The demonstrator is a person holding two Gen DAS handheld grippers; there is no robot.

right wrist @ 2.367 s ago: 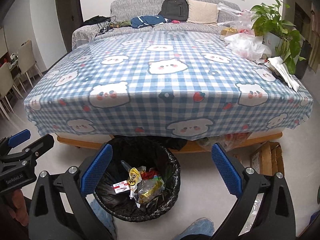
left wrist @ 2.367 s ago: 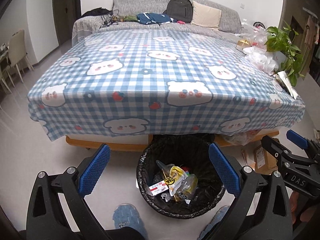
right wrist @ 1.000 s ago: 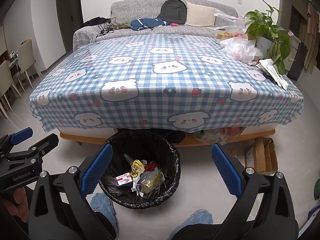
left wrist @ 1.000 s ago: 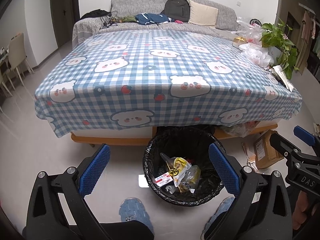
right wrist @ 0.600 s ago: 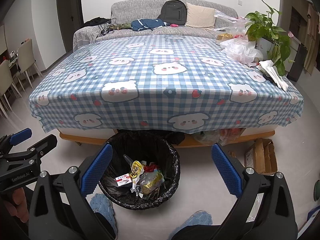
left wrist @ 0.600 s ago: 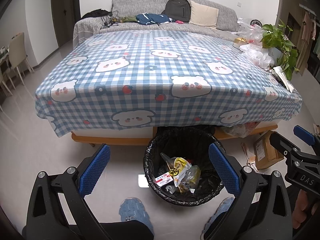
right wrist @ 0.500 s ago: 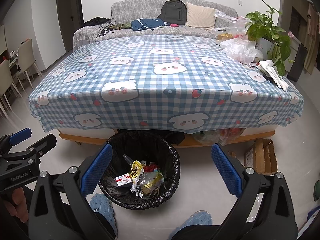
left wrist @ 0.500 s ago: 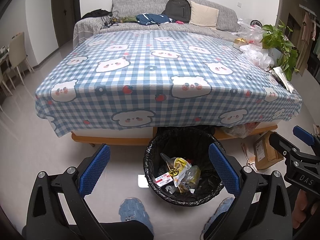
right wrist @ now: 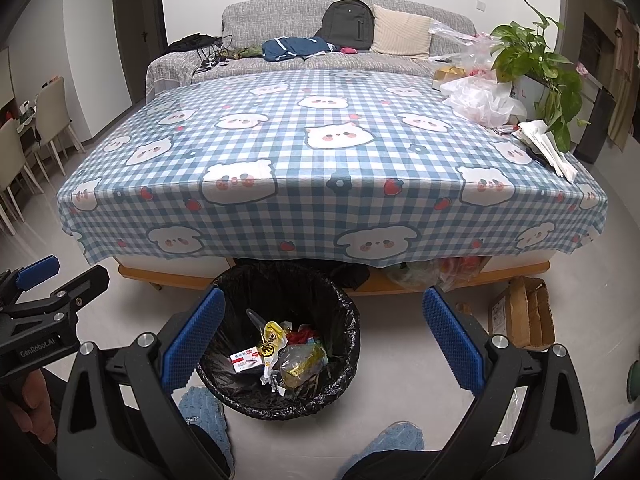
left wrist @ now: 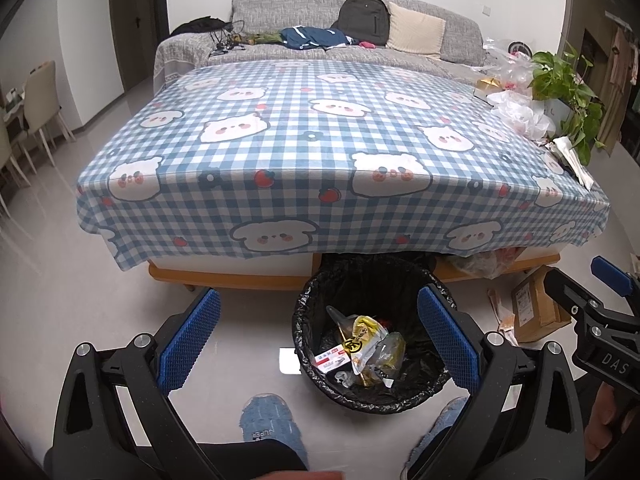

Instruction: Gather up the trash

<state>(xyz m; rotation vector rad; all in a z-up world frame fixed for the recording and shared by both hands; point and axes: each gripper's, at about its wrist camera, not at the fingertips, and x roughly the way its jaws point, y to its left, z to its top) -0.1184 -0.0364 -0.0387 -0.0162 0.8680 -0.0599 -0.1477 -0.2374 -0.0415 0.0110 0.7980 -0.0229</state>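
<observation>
A round bin with a black liner (left wrist: pixel 436 388) (right wrist: pixel 344 372) stands on the floor just in front of the table. Wrappers and a small red-and-white box (left wrist: pixel 332 358) (right wrist: pixel 245 358) lie inside it. My left gripper (left wrist: pixel 318 338) hangs open above the bin's left side, nothing between its blue pads. My right gripper (right wrist: pixel 322 334) is open too, with the bin under its left finger. The table (left wrist: pixel 304 160) (right wrist: pixel 320 160) wears a blue checked cloth with bear faces. White plastic bags (right wrist: pixel 482 100) and papers (right wrist: pixel 548 152) sit at its right edge.
A potted plant (right wrist: pixel 532 64) stands at the table's far right. A cardboard box (right wrist: pixel 524 312) lies on the floor to the right, and bags are tucked under the table. A grey sofa (right wrist: pixel 320 40) with a backpack is behind. The person's blue slippers (left wrist: pixel 268 420) are near the bin. Chairs stand at far left.
Both grippers have drawn back and risen a little from the table since 2.4 s ago, so more floor shows. In the last half second almost nothing has moved.
</observation>
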